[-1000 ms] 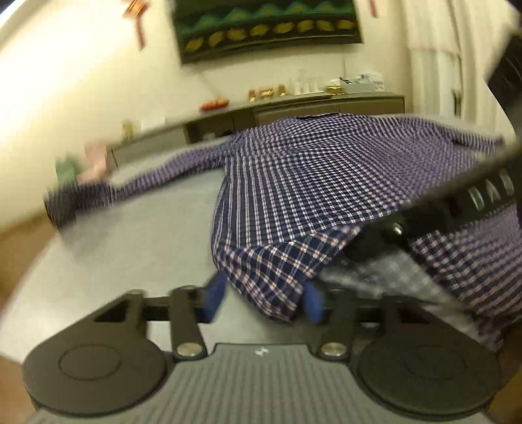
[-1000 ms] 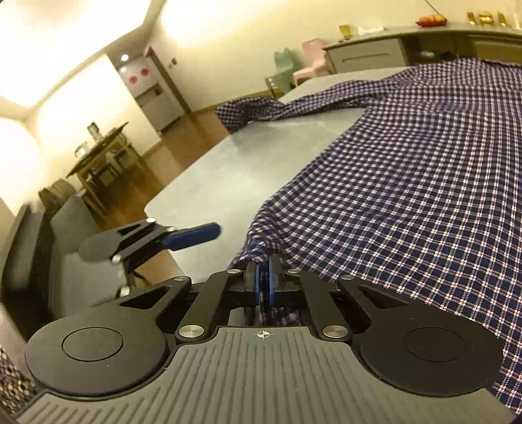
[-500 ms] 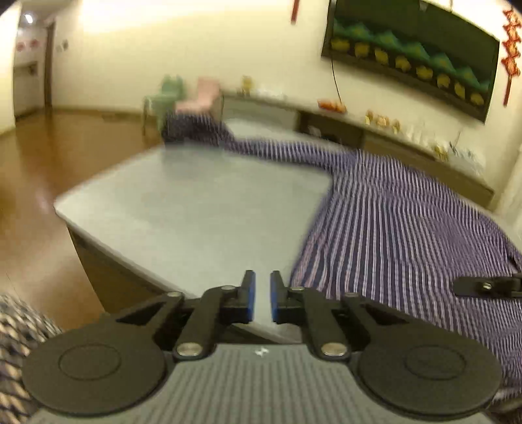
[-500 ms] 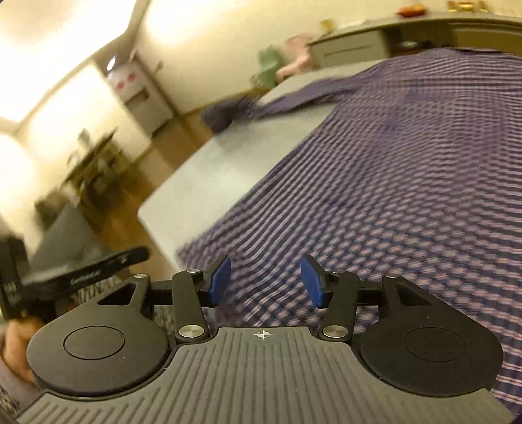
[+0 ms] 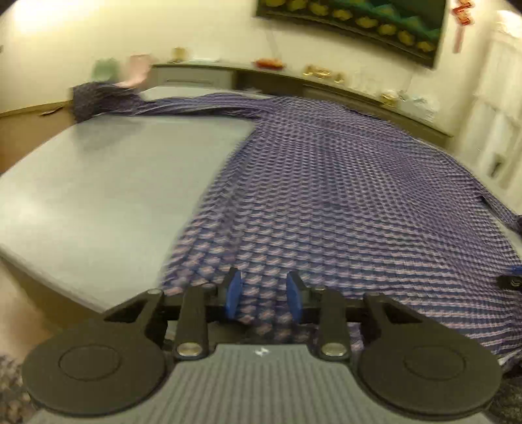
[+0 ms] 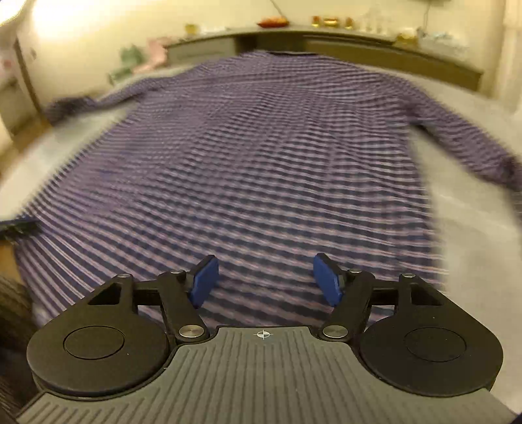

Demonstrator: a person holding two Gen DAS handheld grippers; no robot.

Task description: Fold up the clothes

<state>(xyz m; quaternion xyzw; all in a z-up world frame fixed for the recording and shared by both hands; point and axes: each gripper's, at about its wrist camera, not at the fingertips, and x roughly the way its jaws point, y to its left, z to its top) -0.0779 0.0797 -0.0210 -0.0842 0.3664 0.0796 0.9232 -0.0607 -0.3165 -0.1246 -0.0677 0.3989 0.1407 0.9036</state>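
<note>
A checked purple shirt point(image 6: 261, 156) is seen spread flat on a grey counter point(image 5: 107, 195), its hem nearest the fingers and its collar at the far end. In the left wrist view the left gripper point(image 5: 263, 295) is held over the hem near the shirt's left side edge; its blue fingers point(image 5: 233, 293) are parted and opening, cloth is seen beneath the gap, and no fold is pinched. To the left of these fingers a broad stretch of bare counter is left free, ending in the near edge and a rounded corner. One sleeve point(image 5: 169, 104) is stretched away ahead and to the left, its cuff draped over the far counter edge.

In the right wrist view the right gripper point(image 6: 265, 282) is held over the middle of the hem, its fingers point(image 6: 328, 282) spread wide and opening, with nothing gripped. To their right a strip of bare counter is seen, crossed further ahead by the other sleeve point(image 6: 469, 143), which is angled outward. Both views are blurred.

Beyond the counter a long sideboard point(image 6: 359, 45) carrying small items is set against the wall, well apart from the shirt. A dark wall hanging point(image 5: 355, 22) is seen above it.
</note>
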